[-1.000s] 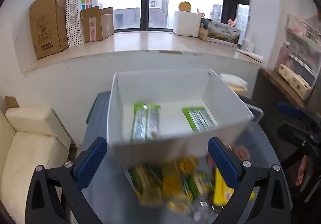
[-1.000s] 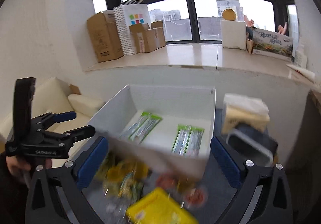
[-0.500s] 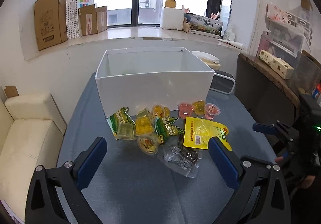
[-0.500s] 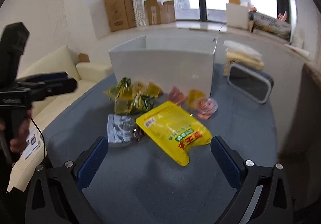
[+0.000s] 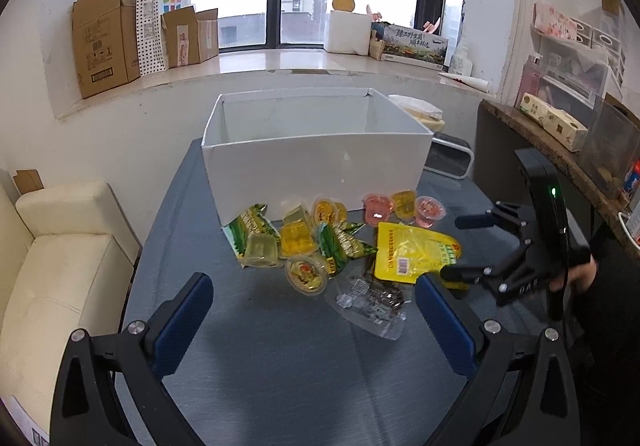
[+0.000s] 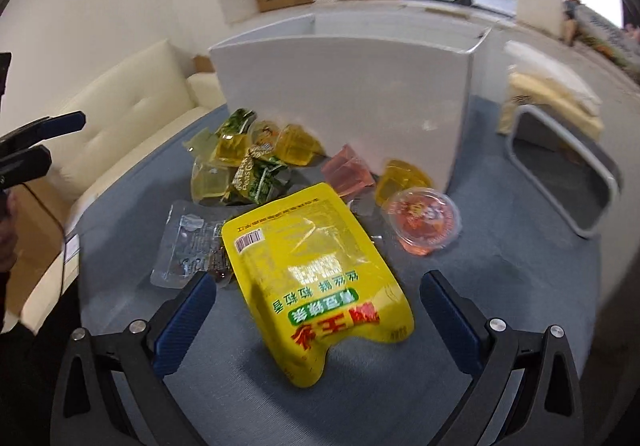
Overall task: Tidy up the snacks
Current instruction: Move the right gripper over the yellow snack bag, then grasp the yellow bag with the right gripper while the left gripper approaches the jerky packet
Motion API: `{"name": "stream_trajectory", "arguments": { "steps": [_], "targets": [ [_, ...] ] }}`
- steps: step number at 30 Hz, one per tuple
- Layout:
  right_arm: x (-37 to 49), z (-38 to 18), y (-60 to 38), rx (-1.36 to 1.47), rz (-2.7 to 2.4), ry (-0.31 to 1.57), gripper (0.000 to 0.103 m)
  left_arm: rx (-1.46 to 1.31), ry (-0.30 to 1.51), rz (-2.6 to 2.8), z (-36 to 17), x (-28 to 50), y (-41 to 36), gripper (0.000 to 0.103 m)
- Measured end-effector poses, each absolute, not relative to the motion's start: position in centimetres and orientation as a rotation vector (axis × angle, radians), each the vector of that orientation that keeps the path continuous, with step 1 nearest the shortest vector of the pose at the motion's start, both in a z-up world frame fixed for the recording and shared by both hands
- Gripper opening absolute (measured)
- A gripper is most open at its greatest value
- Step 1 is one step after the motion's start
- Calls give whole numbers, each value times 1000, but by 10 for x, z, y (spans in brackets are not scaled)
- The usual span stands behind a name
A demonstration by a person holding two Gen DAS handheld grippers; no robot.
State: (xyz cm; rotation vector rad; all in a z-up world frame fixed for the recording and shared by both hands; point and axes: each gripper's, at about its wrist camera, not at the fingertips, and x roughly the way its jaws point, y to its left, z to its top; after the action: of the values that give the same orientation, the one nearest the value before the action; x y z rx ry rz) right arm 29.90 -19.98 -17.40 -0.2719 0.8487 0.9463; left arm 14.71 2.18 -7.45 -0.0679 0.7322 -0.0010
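A white open box [image 5: 316, 162] stands on the blue-grey table; it also shows in the right wrist view [image 6: 352, 94]. In front of it lies a pile of snacks: a yellow pouch [image 6: 320, 278] [image 5: 416, 252], a clear packet [image 5: 372, 300] [image 6: 188, 246], green packets [image 5: 340, 244] [image 6: 256, 178] and several jelly cups [image 5: 296, 238] [image 6: 424, 216]. My left gripper [image 5: 314, 316] is open and empty, just short of the pile. My right gripper [image 6: 318, 306] is open and low over the yellow pouch, its near end between the fingers; it also shows in the left wrist view [image 5: 468, 246].
A grey-rimmed tray [image 6: 560, 170] and a pale bag [image 6: 552, 94] lie right of the box. A cream sofa [image 5: 52, 266] stands left of the table. Cardboard boxes [image 5: 104, 42] sit on the window sill. A shelf with boxes [image 5: 560, 126] is at the right.
Both grippers have dropped from above the box, whose green packets inside were in view, to table height. The right one has closed in on the yellow pouch.
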Motion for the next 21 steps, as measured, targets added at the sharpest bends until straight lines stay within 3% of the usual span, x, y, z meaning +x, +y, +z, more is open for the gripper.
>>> {"name": "stream_trajectory", "arguments": {
  "steps": [13,16,21],
  "targets": [
    [298,-201,-177,-417,997,880,103,-61,770,19,-87,158,21,103],
    [294,-201,-174,-429,977,854,93,-54,779,20,-89,160,19,103],
    [278,-196,-178,-418,967,816,88,-43,791,15,-94,161,15,103]
  ]
}}
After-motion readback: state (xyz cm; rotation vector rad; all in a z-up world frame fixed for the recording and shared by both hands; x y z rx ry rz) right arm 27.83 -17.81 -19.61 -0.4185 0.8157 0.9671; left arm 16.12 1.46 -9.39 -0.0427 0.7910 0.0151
